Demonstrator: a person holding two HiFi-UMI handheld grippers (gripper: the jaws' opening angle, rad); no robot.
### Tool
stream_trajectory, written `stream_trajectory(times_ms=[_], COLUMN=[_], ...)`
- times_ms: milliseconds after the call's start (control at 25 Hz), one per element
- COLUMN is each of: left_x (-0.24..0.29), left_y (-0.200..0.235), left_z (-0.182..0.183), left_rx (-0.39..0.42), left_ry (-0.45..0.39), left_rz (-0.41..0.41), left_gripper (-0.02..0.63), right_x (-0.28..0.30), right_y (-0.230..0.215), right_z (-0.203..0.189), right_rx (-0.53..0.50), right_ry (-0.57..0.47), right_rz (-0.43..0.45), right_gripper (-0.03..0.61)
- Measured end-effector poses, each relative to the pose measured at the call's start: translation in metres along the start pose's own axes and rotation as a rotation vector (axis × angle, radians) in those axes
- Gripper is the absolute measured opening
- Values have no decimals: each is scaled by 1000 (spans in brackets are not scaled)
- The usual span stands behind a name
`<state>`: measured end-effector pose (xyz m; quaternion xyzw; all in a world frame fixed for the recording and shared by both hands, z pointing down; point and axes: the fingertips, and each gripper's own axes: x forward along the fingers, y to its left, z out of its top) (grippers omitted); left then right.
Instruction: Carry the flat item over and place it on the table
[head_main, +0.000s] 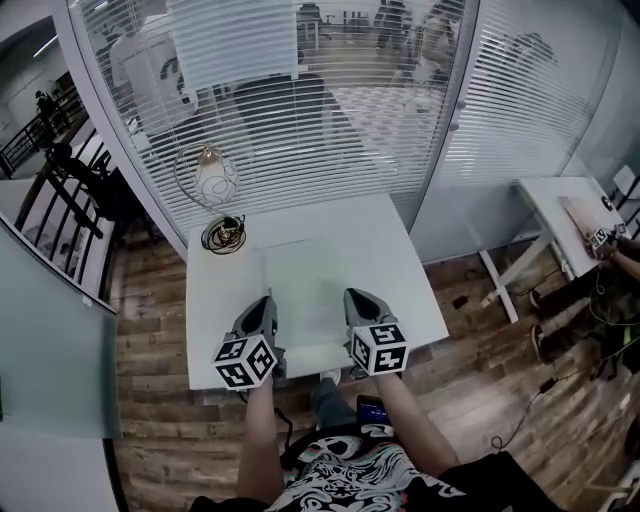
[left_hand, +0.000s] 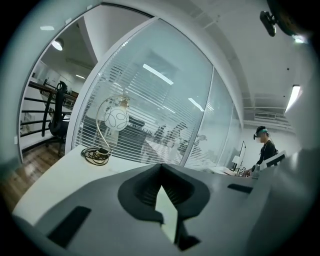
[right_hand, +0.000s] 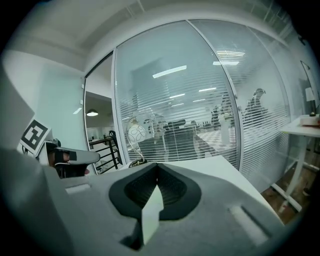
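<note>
Late in the task, at the point of setting down: grips the flat item (head_main: 300, 285), a pale see-through sheet, by its near edge with the left gripper (head_main: 265, 302) and the right gripper (head_main: 358, 298), side by side at the front of the white worktop (head_main: 405, 265). Shows the fingers (left_hand: 144, 192) of both pinched narrow on the sheet's thin edge, with nothing else between them. Out over the middle of the worktop with the sheet, away from the body; lying flat or hovering just above, impossible to tell.

Calls next, by the look of it, for lowering the near edge level, both sides together. Then for parting the fingers and drawing back toward the body without dragging the sheet along.

Little in the way: only a wire-framed lamp (head_main: 214, 178) and a coiled cable (head_main: 223, 235) at the far left corner, near the sheet's far edge but apart from it. Beyond, a glass wall with blinds (head_main: 330, 110). Off to the right, a second desk (head_main: 560, 210) with another person (head_main: 575, 290) at it, well apart.
</note>
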<state>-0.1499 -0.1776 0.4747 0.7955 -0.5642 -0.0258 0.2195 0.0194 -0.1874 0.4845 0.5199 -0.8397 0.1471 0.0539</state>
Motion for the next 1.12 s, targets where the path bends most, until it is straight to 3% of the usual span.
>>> stream_trajectory(times_ms=[1120], left_x=[7], left_y=[3], left_z=[-6], left_rx=[5], left_ry=[25], left_rz=[-9], left_gripper=[6], right_x=[-1], right_y=[-7], right_z=[-13], right_rx=[-34], right_ry=[52], right_rz=[-21], right_gripper=[5])
